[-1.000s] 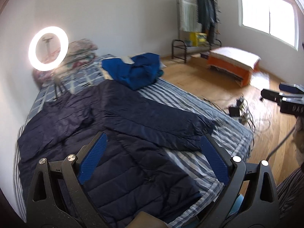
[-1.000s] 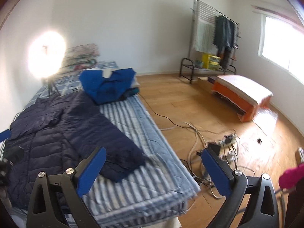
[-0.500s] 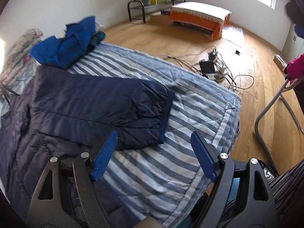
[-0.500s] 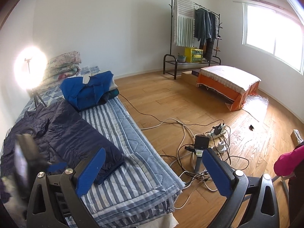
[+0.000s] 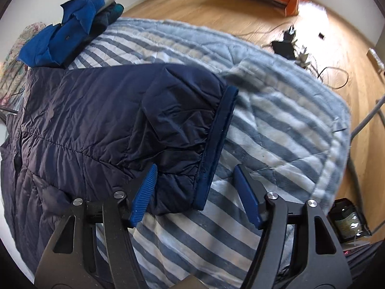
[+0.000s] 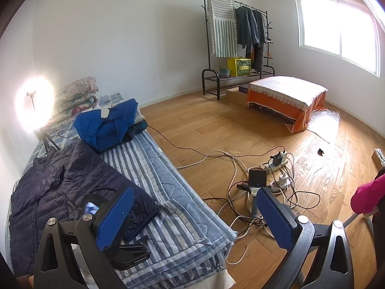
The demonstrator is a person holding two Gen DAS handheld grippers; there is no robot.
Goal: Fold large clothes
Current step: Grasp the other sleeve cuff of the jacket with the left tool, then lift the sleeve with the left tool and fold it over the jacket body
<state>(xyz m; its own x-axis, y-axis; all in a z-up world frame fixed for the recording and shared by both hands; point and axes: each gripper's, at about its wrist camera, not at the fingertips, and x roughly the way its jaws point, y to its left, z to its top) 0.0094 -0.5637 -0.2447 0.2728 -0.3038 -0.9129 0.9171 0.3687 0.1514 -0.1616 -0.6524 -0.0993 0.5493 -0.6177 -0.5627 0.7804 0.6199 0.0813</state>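
The navy jacket lies spread on the striped quilt of the bed, one sleeve folded across the body, with its ribbed cuff towards the bed's floor-side edge. The left gripper points steeply down at that cuff; its fingers have just been closing and stand part-way open, one blue pad over the sleeve fabric and the other over the quilt, with the cuff's near end between them and not yet pinched. The right gripper is off the bed's corner, its fingers wide with nothing between them, looking across the bed and the room. Beyond the jacket a blue garment is heaped on the quilt, with folded bedding and a lit ring light behind it. On the wooden floor beside the bed lie tangled cables and a power strip.
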